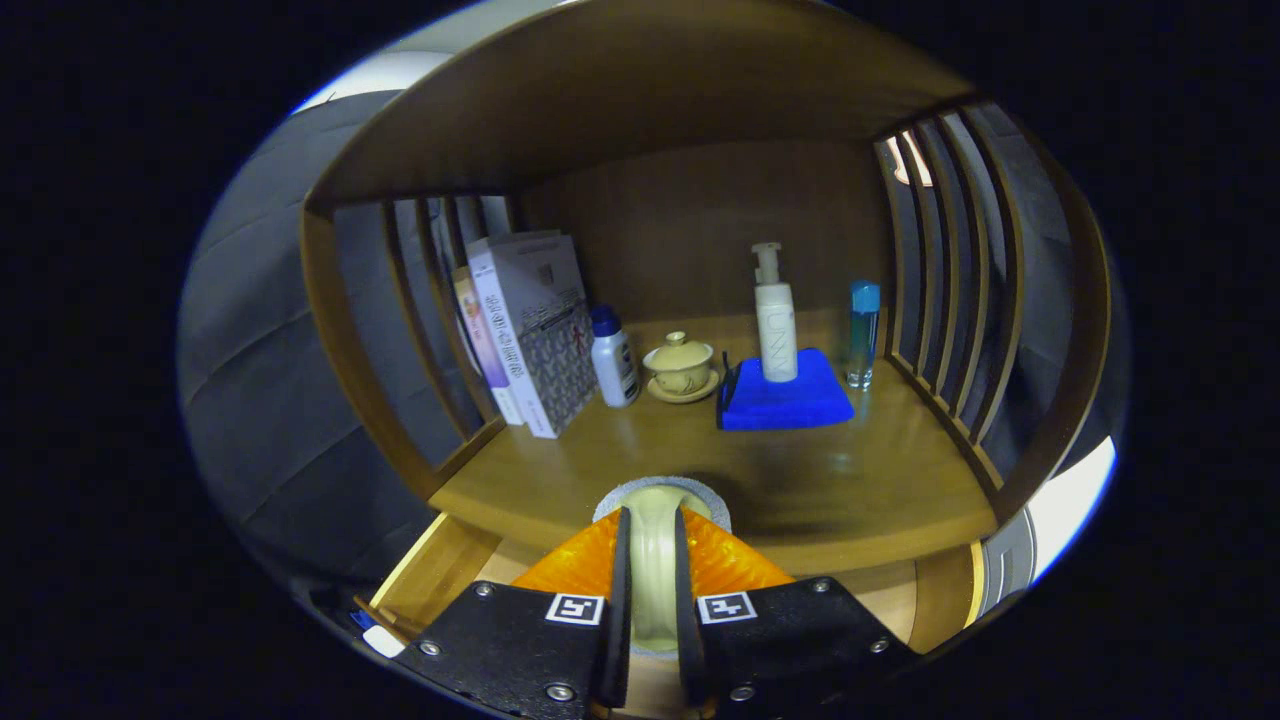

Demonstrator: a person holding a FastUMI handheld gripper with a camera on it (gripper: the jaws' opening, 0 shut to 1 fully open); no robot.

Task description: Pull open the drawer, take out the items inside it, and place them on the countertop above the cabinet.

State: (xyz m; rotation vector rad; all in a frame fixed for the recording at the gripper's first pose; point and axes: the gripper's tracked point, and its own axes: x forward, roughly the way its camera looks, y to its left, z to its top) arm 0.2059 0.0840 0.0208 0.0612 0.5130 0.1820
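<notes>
Claw (652,560) is level, pointing into the shelf nook, clamped narrow on a pale cup (655,560) over the tabletop's (850,490) front edge, open drawer (440,570) just below. Beyond: books (525,330), small bottle (613,357), lidded teacup (680,366), pump bottle (775,320) on a blue cloth (785,403), a blue vial (863,335). Labels are too blurry to read.

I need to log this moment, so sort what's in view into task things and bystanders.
Task things:
gripper, shut on a pale round item
open drawer below
countertop

Just standing there:
books
small white bottle
lidded teacup on saucer
pump bottle on blue cloth
blue-capped vial
</notes>
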